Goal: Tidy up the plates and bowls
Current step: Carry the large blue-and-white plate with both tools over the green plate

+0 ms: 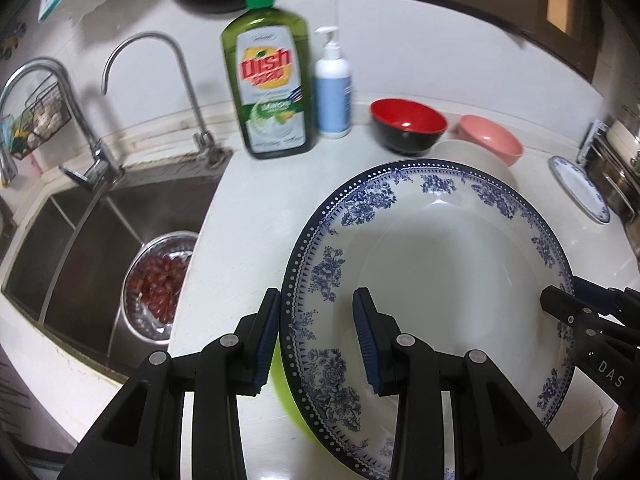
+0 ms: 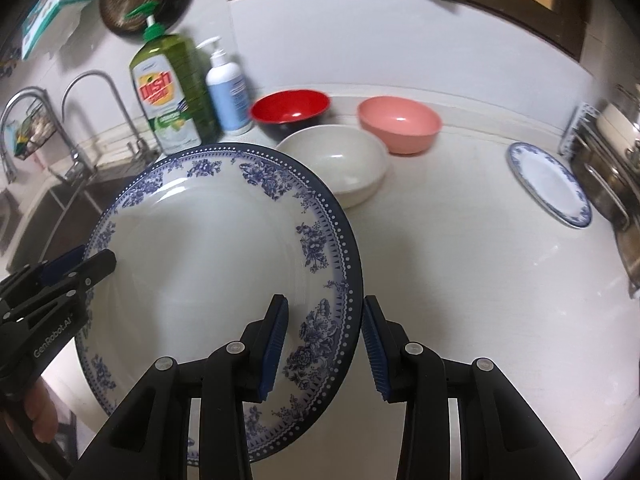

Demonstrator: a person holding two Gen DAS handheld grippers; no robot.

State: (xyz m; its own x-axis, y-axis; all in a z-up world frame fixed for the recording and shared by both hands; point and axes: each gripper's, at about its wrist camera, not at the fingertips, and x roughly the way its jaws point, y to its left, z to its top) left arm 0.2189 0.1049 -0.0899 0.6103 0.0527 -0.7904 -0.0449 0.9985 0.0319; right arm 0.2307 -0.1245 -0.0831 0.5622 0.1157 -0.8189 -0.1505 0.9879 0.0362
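— Two grippers straddled one dish: the left gripper (image 1: pixel 316 336) had its fingers either side of the big blue-patterned plate's (image 1: pixel 432 280) left rim, and the right gripper (image 2: pixel 325 340) bracketed the opposite rim.

— Were they clamped on it?

— Neither set of pads visibly pressed the rim; gaps showed on both, so the fingers stood partly open around the plate. Whether it was lifted or resting, I could not tell.

— What did each camera add?

— Left wrist view alone showed the sink (image 1: pixel 100 240) with a metal colander (image 1: pixel 160 280) of red fruit, plus something yellow-green (image 1: pixel 280 392) under the plate. Right wrist view alone showed the white bowl (image 2: pixel 340 164) whole, beyond the plate, in front of the red-and-black bowl (image 2: pixel 292 112) and pink bowl (image 2: pixel 400 122). A small blue-rimmed plate (image 2: pixel 550 182) lay well apart on the counter (image 2: pixel 460 280).
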